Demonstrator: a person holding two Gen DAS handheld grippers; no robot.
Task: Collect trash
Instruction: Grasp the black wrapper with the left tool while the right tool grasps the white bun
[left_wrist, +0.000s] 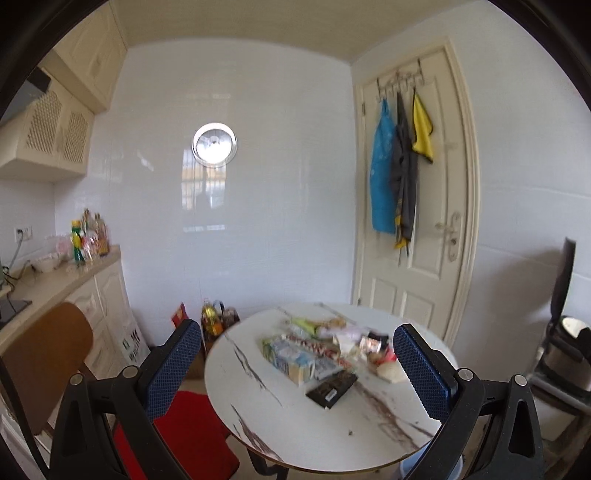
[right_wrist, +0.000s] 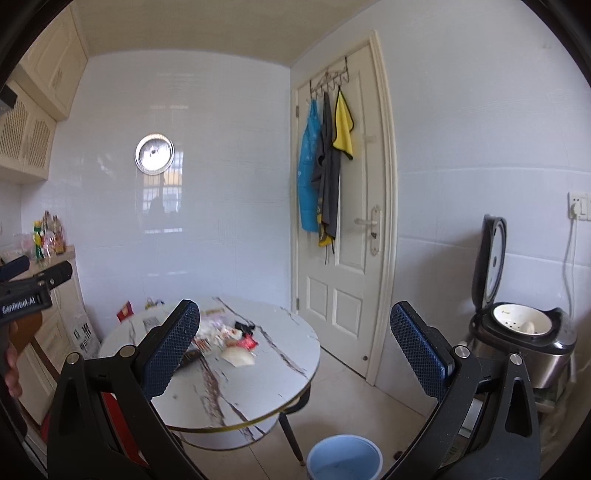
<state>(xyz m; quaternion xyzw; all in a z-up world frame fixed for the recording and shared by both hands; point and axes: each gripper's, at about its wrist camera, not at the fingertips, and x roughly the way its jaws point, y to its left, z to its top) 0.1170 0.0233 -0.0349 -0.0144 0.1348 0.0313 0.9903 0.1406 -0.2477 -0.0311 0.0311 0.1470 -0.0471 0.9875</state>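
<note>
A heap of trash lies on the round white marble table (left_wrist: 332, 435): a pale drink carton (left_wrist: 291, 360), a black wrapper (left_wrist: 332, 389), a white crumpled lump (left_wrist: 389, 371) and mixed packets (left_wrist: 354, 338). My left gripper (left_wrist: 297, 363) hovers open above the table's near side, empty. In the right wrist view the table (right_wrist: 266, 384) carries the same pile, with the white lump (right_wrist: 238, 356) nearest. My right gripper (right_wrist: 295, 354) is open and empty, held over the table's right edge. A blue bin (right_wrist: 343, 458) stands on the floor under that edge. The left gripper's body (right_wrist: 26, 291) shows at far left.
A brown chair back (left_wrist: 48, 365) and a red cushion (left_wrist: 192, 435) sit left of the table. A kitchen counter (left_wrist: 55, 280) with bottles runs along the left wall. An open rice cooker (right_wrist: 524, 332) stands at right, beside a white door (right_wrist: 347, 221) hung with cloths.
</note>
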